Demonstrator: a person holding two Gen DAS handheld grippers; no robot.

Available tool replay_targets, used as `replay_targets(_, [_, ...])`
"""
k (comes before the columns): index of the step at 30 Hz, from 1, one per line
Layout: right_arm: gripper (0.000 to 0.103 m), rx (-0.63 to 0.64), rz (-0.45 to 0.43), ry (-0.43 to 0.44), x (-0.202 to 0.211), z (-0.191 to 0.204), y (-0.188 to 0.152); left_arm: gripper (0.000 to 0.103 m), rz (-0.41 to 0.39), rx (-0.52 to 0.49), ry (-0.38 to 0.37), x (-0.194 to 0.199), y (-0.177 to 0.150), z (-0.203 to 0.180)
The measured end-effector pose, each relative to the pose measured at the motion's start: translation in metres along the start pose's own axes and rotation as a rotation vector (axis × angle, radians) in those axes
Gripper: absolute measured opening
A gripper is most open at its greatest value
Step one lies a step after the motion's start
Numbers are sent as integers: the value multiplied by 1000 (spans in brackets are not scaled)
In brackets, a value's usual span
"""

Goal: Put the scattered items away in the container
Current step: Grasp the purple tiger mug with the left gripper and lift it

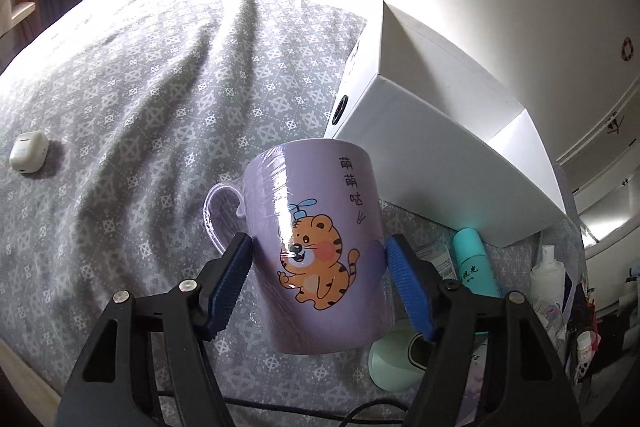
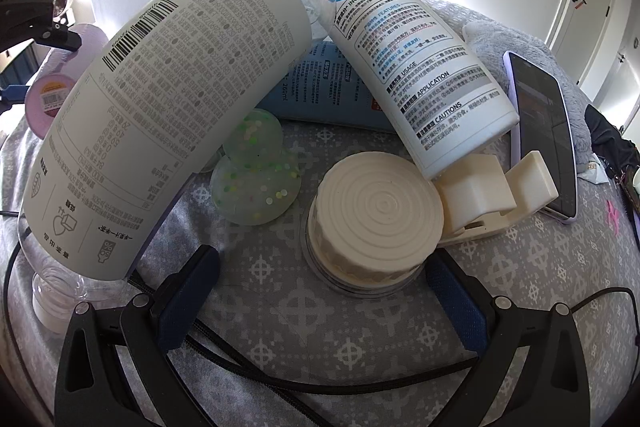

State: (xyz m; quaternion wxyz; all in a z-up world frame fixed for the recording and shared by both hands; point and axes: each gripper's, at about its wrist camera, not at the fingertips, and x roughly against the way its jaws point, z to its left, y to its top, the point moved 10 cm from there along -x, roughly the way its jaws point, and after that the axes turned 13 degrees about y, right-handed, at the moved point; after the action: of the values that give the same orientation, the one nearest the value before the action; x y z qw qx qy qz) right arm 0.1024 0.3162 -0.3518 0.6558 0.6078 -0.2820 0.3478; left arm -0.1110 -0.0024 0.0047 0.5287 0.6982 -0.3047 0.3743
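Only the left view shows the left gripper (image 1: pixel 320 267) clamping a lilac tiger-print mug (image 1: pixel 320 247) beside the white cardboard box (image 1: pixel 440 115); right gripper (image 2: pixel 320 291) gapes around a cream ribbed-lid jar (image 2: pixel 372 219), base partly hidden

Both wrist views low over the patterned bedspread (image 1: pixel 132 99), close; purple mug (image 1: pixel 320 259) shared, far-left in the right view

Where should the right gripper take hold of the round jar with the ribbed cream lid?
Probably across the ridged side of the cream lid, coming from the near side where the open right gripper already faces it. The jar stands upright on the bedspread; the white bottle and cream clip crowd its far right.
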Motion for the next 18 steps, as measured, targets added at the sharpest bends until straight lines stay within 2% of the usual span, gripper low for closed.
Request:
replay_targets(1, [103, 0, 0, 0, 0, 0, 0, 59, -13, -7, -10, 5, 0, -1])
replay_targets(2, [103, 0, 0, 0, 0, 0, 0, 30, -26, -16, -18, 10, 0, -3])
replay_targets(3, [103, 0, 0, 0, 0, 0, 0, 14, -33, -29, -23, 15, 1, -5])
replay_targets(8, [103, 0, 0, 0, 0, 0, 0, 16, -19, -42, -10, 13, 4, -3])
replay_targets(10, [103, 0, 0, 0, 0, 0, 0, 35, -5, -44, -14, 6, -5, 0])
replay_targets(11, [103, 0, 0, 0, 1, 0, -1, 70, 1, -35, -7, 1, -11, -1])
replay_targets(12, [103, 0, 0, 0, 0, 0, 0, 100, -1, -22, 5, 1, -12, -1])
replay_targets(14, [103, 0, 0, 0, 0, 0, 0, 102, -47, 10, 35, 24, -6, 22])
replay_targets(15, [103, 0, 0, 0, 0, 0, 0, 102, -61, 1, 54, 26, -7, 21])
replay_targets(18, [103, 0, 0, 0, 0, 0, 0, 102, -70, -115, 118, 20, -6, 2])
